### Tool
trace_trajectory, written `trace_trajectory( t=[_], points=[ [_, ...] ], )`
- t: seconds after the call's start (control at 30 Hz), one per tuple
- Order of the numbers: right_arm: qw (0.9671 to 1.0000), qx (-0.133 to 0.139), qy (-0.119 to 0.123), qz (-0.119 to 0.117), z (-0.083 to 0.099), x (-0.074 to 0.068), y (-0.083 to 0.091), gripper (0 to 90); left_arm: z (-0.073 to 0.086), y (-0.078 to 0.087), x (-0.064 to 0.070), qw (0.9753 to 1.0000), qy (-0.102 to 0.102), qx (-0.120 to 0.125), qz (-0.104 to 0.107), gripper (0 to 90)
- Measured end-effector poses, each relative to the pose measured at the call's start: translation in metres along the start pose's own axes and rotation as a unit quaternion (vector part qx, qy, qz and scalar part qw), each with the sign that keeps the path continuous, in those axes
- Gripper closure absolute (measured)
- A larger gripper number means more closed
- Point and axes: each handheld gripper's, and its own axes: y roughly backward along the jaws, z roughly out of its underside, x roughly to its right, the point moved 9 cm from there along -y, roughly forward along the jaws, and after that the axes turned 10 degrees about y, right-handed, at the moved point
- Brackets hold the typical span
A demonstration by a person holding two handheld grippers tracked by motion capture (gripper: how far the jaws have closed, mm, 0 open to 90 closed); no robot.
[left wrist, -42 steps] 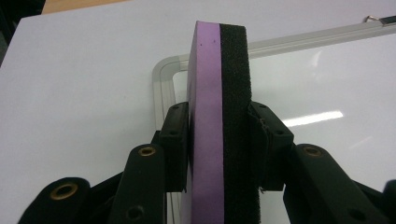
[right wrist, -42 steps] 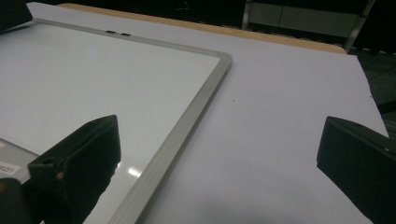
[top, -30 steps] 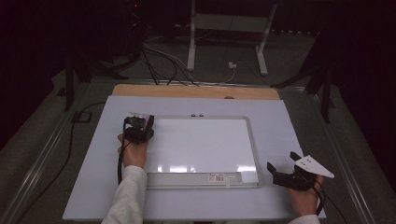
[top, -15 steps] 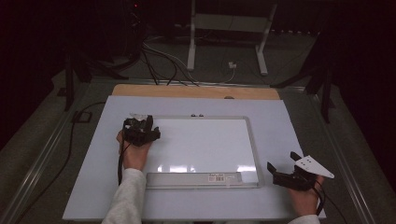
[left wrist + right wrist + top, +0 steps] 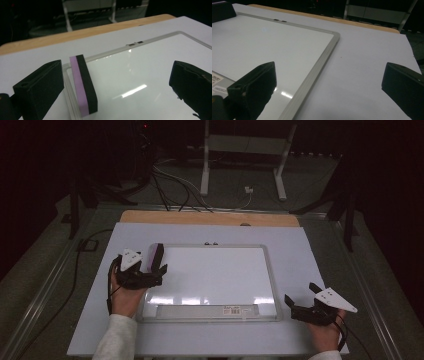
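A whiteboard (image 5: 215,275) (image 5: 140,75) (image 5: 262,45) lies flat on the white table (image 5: 310,250). A black eraser with a purple face (image 5: 157,256) (image 5: 83,87) stands on its edge at the board's left frame. My left gripper (image 5: 156,267) (image 5: 117,82) is open at that frame. The eraser sits between the jaws, close beside the left jaw and apart from the right one. My right gripper (image 5: 300,295) (image 5: 329,85) is open and holds nothing. It hovers just off the board's near right corner, over bare table.
A wooden strip (image 5: 210,218) runs along the table's far edge. Beyond it are a metal stand (image 5: 240,160) and floor cables (image 5: 170,180). The board's near tray carries a barcode label (image 5: 232,310). White table surface lies to the right of the board (image 5: 367,62).
My left gripper has drawn back a little toward the person, and the eraser now shows ahead of it at the frame. The right gripper has stayed put.
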Motion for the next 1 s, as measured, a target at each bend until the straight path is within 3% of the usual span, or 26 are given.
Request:
trace_trajectory(
  t=[0.17,0.47,1.0],
  points=[
    [1.0000,0.006,0.001,-0.006,-0.002,-0.003,0.000,0.0,0.012,0.020,-0.001,0.9996,-0.015,0.021,0.009,0.6],
    [0.9997,0.022,0.002,-0.012,-0.008,-0.006,0.003,0.0,0.025,0.045,-0.004,0.9985,-0.013,0.053,0.009,0.6],
    [0.9993,0.037,-0.001,-0.009,-0.012,-0.004,0.010,0.0,0.039,0.058,-0.018,0.9983,-0.016,0.055,-0.016,0.7]
  ],
)
